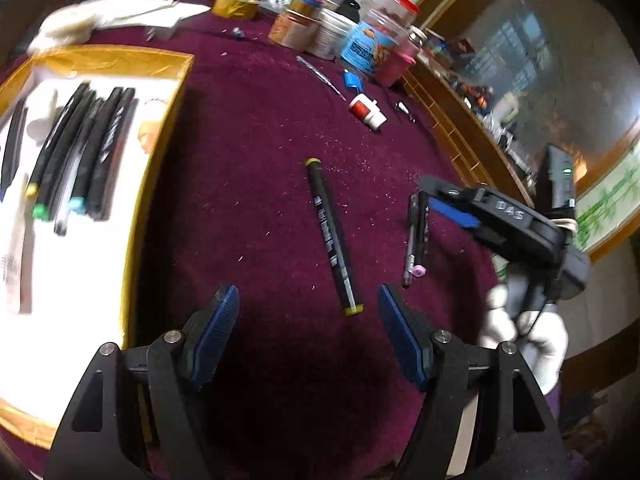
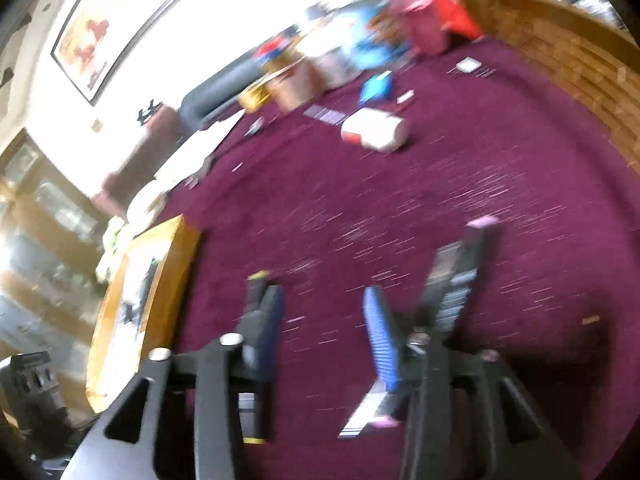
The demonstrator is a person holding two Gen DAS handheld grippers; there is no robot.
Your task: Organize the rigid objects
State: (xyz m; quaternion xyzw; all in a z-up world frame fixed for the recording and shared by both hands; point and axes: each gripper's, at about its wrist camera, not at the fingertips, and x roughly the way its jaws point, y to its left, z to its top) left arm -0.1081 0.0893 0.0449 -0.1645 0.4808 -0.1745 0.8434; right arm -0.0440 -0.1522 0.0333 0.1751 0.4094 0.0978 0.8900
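Note:
A black marker with yellow ends (image 1: 334, 236) lies on the maroon cloth, just ahead of my open, empty left gripper (image 1: 310, 328). Two pens (image 1: 416, 240), one with a pink cap, lie to its right, under my right gripper (image 1: 444, 204). A yellow-rimmed tray (image 1: 156, 152) at left holds several black markers (image 1: 80, 156). In the blurred right wrist view, my right gripper (image 2: 324, 328) is open and empty. The yellow-ended marker (image 2: 256, 300) lies behind its left finger, the pink-capped pens (image 2: 460, 272) behind its right finger.
Jars and tins (image 1: 340, 28), a tape roll (image 1: 236, 6) and a red-and-white bottle (image 1: 366, 111) sit at the far side of the cloth. A wooden cabinet (image 1: 460, 128) runs along the right. Papers (image 1: 120, 12) lie beyond the tray.

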